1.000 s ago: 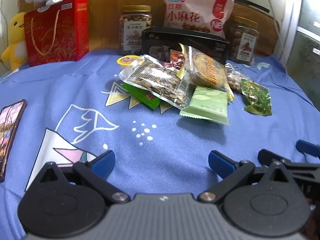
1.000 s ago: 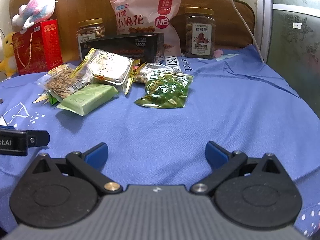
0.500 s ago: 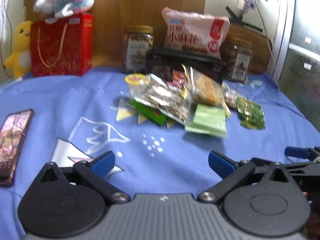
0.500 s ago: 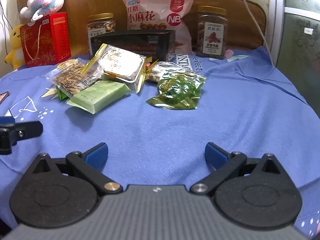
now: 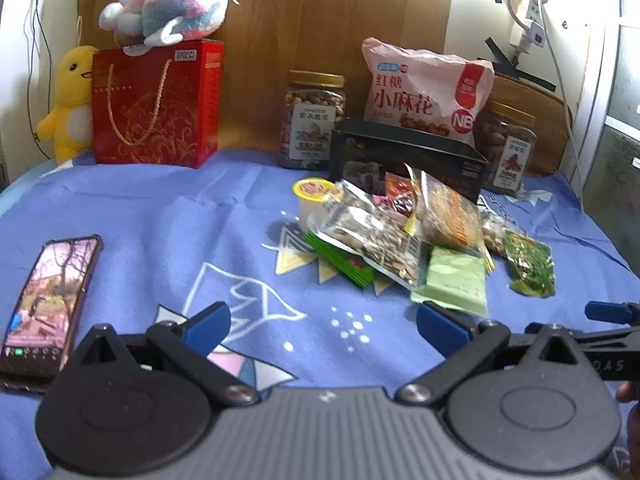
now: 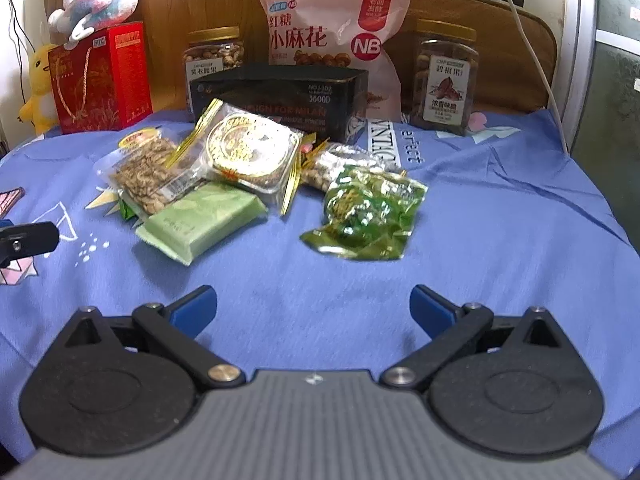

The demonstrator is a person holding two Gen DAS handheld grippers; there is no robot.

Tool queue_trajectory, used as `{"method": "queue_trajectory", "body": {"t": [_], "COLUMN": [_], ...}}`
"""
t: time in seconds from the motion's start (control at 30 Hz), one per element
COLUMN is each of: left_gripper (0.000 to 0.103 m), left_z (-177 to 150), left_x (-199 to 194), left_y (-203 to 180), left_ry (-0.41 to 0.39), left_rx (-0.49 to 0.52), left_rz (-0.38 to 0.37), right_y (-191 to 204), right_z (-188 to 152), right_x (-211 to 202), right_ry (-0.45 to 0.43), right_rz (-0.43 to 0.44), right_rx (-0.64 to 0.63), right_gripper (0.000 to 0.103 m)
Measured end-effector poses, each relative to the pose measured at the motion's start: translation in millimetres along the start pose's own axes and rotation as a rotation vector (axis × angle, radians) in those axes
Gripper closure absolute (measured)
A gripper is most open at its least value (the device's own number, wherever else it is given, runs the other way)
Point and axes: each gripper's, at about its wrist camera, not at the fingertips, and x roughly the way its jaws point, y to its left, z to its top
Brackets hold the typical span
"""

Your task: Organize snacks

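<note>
A heap of snack packets lies mid-table on the blue cloth: a seed packet [image 5: 376, 236], a clear-wrapped round cake [image 6: 250, 152], a pale green bar [image 6: 204, 220], a shiny green pouch [image 6: 366, 212] and a yellow-lidded cup [image 5: 314, 196]. A black box [image 6: 280, 100], two nut jars [image 6: 214, 60] [image 6: 446, 76] and a pink bag [image 6: 334, 40] stand behind. My left gripper [image 5: 324, 326] is open and empty, short of the heap. My right gripper [image 6: 314, 306] is open and empty, before the green pouch.
A phone [image 5: 48, 304] lies on the cloth at the left. A red gift bag [image 5: 156, 104] with a plush toy [image 5: 172, 4] on top and a yellow plush duck [image 5: 70, 100] stand at the back left. A cable [image 6: 532, 48] hangs at the right.
Both grippers have drawn back and tilted up, so the heap sits farther off and more of the back wall shows. Both stay open.
</note>
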Motion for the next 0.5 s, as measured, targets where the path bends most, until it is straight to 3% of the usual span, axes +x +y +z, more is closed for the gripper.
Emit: {"method": "queue_trajectory", "body": {"t": [0.27, 0.33, 0.5], "left_gripper": [0.000, 0.001, 0.010], "left_z": [16, 21, 37], "left_x": [5, 8, 17], "left_y": [3, 2, -6], "left_ry": [0.006, 0.017, 0.050], "left_rx": [0.002, -0.003, 0.000], "left_rz": [-0.025, -0.065, -0.222], "right_y": [-20, -24, -31], "right_z": [7, 9, 15], "right_x": [6, 10, 12], "right_ry": [0.016, 0.035, 0.030], "right_rz": [0.046, 0.077, 0.177], "right_rx": [0.057, 0.074, 0.120], "right_gripper": [0.028, 0.040, 0.055]}}
